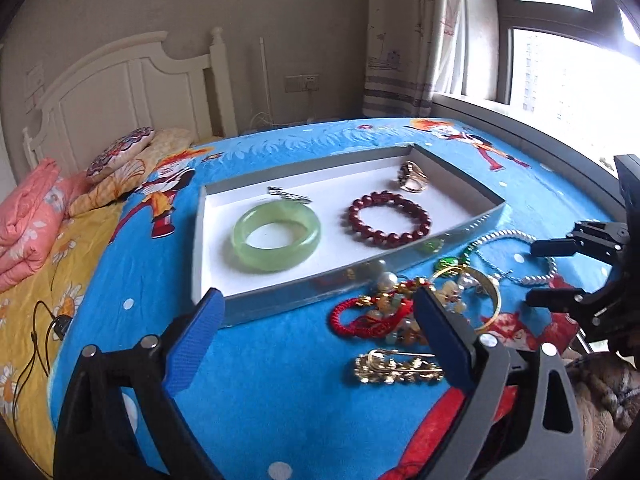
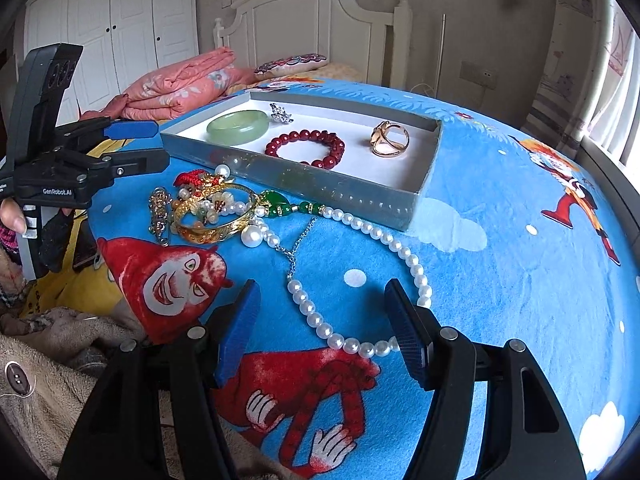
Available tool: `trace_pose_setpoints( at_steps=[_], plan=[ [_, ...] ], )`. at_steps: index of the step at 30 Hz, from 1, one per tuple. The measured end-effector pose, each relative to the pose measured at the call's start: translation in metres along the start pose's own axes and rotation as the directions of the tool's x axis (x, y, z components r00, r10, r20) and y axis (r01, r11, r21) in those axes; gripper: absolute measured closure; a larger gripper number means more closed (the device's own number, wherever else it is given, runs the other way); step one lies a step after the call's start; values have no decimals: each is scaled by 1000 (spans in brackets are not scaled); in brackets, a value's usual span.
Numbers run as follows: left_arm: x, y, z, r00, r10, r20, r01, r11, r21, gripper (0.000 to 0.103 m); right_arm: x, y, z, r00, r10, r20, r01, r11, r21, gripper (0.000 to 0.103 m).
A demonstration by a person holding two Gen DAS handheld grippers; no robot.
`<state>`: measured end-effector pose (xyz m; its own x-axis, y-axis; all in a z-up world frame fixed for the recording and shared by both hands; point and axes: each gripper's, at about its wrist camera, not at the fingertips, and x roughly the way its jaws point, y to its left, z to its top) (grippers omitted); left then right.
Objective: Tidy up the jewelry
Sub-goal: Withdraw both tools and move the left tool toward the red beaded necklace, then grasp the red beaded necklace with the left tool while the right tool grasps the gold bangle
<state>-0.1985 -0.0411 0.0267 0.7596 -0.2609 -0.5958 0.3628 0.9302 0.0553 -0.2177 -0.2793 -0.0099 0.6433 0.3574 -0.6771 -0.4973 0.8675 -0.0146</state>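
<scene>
A grey tray (image 1: 344, 276) (image 2: 360, 200) with a white floor lies on the blue bedspread. In it lie a green jade bangle (image 1: 277, 236) (image 2: 237, 126), a dark red bead bracelet (image 1: 389, 219) (image 2: 306, 147), a gold ring (image 1: 412, 177) (image 2: 389, 139) and a silver brooch (image 1: 289, 195) (image 2: 281, 113). In front of the tray lie a red cord bracelet (image 1: 360, 316), a gold bangle (image 1: 490, 296) (image 2: 214, 216), a gold hair clip (image 1: 396, 368) (image 2: 159, 216), a green pendant (image 2: 277, 205) and a pearl necklace (image 2: 340, 336) (image 1: 516, 256). My left gripper (image 1: 316, 312) (image 2: 160, 144) is open and empty. My right gripper (image 2: 320, 308) (image 1: 530, 274) is open over the pearl necklace.
A folded pink quilt (image 1: 24, 224) (image 2: 180, 84) and pillows (image 1: 120, 152) lie near the white headboard (image 1: 120, 92). A window (image 1: 580, 80) lies to the right. A black cable (image 1: 36, 340) lies on the yellow sheet.
</scene>
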Motion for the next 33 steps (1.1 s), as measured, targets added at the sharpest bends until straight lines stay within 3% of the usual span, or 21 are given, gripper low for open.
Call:
trace_pose_setpoints(
  at_steps=[3,5,9,13,20,28,33],
  plan=[
    [1,-25,-1,1000,-8,-13,9,994,112,31,0,0,0,1000,-1,1,1,1000,2,40],
    [8,-38,-3,998,-31,-54,39,986,164,61,0,0,0,1000,-1,1,1,1000,2,40],
    [21,-47,-7,997,-27,-78,43,976,212,68,0,1,1,1000,-6,4,6,1000,-6,40],
    [23,-43,-5,993,-85,-83,99,977,190,96,-7,8,5,999,12,41,-11,1000,-19,40],
    [0,-6,4,991,-131,8,131,991,15,98,-14,32,13,992,96,85,-90,994,-69,40],
    [-26,18,10,987,-144,75,149,986,-72,98,-1,58,22,992,113,62,-103,984,-146,41],
    [-33,19,10,977,-194,90,202,975,-92,98,-11,76,27,980,167,109,-137,961,-240,57]
  ],
)
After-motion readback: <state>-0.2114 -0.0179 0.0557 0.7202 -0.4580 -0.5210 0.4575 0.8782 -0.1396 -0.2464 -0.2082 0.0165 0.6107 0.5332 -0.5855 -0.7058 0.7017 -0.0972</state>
